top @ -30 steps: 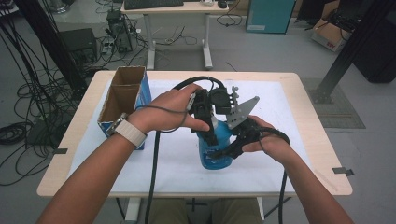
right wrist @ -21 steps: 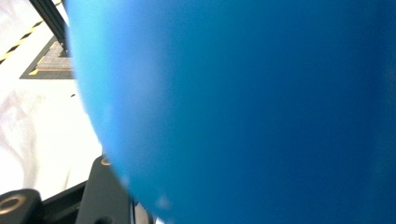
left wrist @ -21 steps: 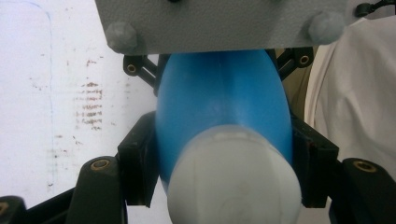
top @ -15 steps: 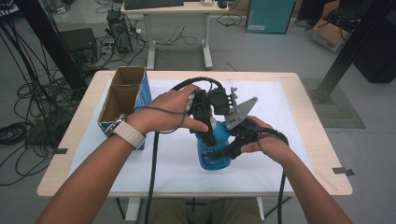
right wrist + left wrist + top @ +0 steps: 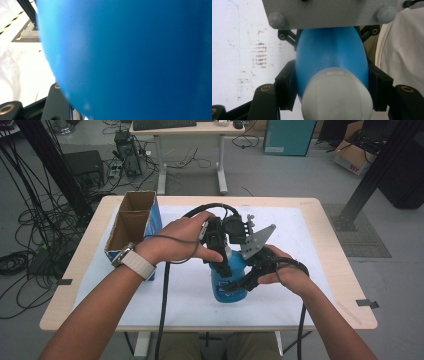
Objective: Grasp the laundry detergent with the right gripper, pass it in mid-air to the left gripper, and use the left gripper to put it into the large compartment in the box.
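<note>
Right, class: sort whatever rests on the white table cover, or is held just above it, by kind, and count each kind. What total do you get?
Blue bottles: 1
Open cardboard boxes: 1
Handheld grippers: 2, the left gripper shut on the bottle's top and the right gripper shut on its body
Total: 4

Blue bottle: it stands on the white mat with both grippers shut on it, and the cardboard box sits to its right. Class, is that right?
Not quite. In the high view the box sits to the left of the bottle. The rest holds: both the left gripper and right gripper are shut on it.
</note>
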Demonstrator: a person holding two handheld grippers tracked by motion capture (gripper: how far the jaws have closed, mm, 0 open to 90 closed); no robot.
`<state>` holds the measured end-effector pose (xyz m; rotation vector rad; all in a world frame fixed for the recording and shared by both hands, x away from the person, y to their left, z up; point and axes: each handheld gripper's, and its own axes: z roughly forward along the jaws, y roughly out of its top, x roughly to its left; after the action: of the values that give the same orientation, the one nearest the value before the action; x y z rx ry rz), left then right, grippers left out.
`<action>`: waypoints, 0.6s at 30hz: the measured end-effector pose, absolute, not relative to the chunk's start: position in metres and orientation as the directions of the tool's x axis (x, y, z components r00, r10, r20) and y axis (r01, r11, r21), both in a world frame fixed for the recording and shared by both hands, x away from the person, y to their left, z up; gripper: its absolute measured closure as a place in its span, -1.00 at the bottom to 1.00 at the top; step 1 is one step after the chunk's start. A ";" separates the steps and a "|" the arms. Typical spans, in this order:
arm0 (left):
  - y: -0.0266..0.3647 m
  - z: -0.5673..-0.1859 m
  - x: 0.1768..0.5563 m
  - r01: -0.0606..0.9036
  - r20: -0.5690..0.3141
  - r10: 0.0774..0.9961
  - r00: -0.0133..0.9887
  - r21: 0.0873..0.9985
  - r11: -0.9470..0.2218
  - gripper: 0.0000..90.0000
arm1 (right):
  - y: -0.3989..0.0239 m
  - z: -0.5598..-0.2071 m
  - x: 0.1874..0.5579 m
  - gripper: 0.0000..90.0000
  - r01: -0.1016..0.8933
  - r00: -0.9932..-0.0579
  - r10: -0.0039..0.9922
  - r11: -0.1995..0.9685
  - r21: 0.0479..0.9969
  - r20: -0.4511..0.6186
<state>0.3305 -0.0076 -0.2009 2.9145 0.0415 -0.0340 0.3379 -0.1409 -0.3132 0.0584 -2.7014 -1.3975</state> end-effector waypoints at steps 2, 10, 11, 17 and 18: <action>-0.007 -0.201 0.331 0.030 -0.029 0.024 0.999 0.223 -0.974 -0.17 | -0.141 -0.313 0.338 -0.05 0.012 -0.995 -0.078 0.577 0.817 0.069; -0.006 -0.202 0.331 0.032 -0.035 0.025 0.999 0.228 -0.973 -0.17 | -0.139 -0.316 0.338 -0.05 0.018 -0.994 -0.081 0.572 0.820 0.079; -0.006 -0.202 0.332 0.020 -0.017 0.017 1.000 0.223 -0.975 -0.17 | -0.139 -0.316 0.338 -0.05 0.018 -0.994 -0.080 0.570 0.821 0.078; -0.006 -0.202 0.333 0.029 -0.029 0.024 0.999 0.217 -0.976 -0.17 | -0.139 -0.316 0.340 -0.05 0.018 -0.994 -0.080 0.572 0.820 0.078; -0.007 -0.203 0.333 0.032 -0.025 0.027 0.999 0.219 -0.975 -0.17 | -0.139 -0.316 0.341 -0.05 0.016 -0.994 -0.081 0.573 0.819 0.076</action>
<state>0.3332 -0.0067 -0.2034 2.9202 0.0430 -0.0329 0.3406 -0.1386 -0.3161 0.0558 -2.6919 -1.4036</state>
